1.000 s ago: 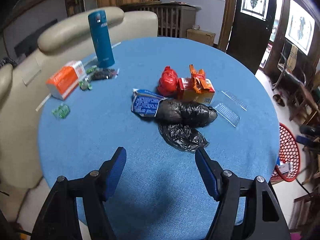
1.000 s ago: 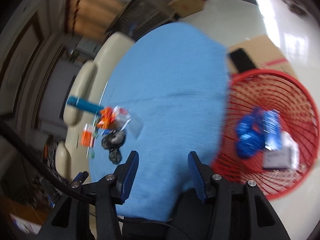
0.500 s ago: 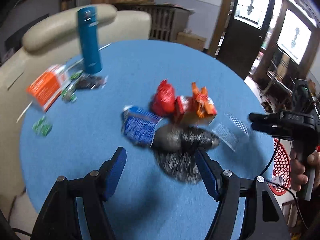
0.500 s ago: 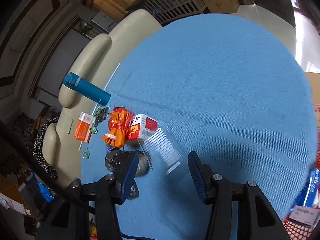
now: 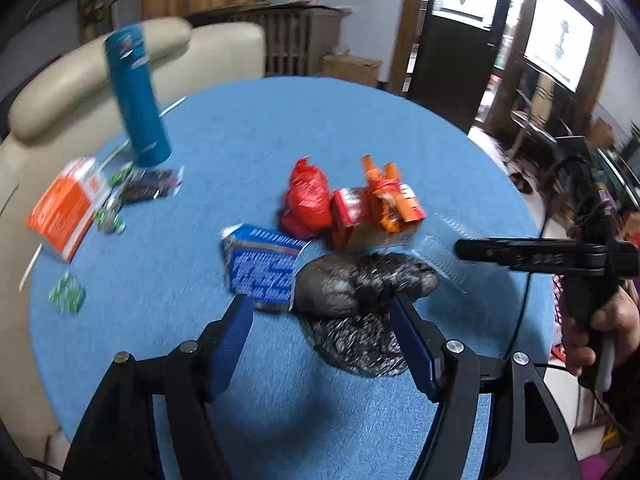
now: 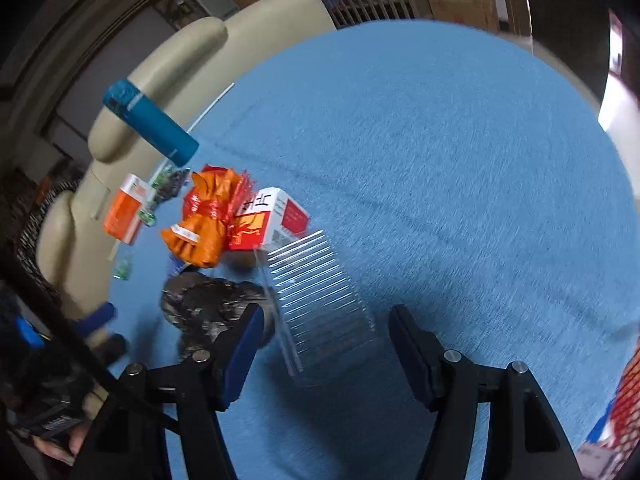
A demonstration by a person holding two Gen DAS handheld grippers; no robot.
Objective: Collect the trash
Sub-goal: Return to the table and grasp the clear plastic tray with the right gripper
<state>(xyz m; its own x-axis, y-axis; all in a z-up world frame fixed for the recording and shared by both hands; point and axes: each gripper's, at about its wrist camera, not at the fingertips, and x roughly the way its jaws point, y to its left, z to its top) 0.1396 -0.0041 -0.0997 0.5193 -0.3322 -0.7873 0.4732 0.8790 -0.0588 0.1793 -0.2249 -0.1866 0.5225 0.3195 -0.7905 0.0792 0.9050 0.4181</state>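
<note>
Left gripper (image 5: 320,312) hangs wide apart and holds nothing, just short of the black plastic bag (image 5: 360,292), a crinkled, glossy lump lying at the twelve o'clock of its fingers. At eleven o'clock, touching the bag, lies a flat blue printed packet (image 5: 260,264); beyond it sit a knotted red bag (image 5: 306,200) and a red carton (image 5: 352,220) draped with an orange wrapper (image 5: 390,196). A tall teal bottle (image 5: 136,100) stands at ten o'clock, an orange box (image 5: 64,208) and small green scraps near it.

Right gripper (image 6: 326,320) is likewise spread wide and empty, lined up on the clear ribbed plastic tray (image 6: 320,300), a thin, stiff-looking shell lying between its fingers on the blue woven tabletop (image 6: 460,160). The black bag sits at nine o'clock. A red mesh basket (image 6: 624,400) shows at four o'clock, low at the tabletop's edge.

Judging by this, collecting is only partly done: most of the trash remains on the tabletop, nothing is in either grasp, and what the basket holds cannot be made out.
</note>
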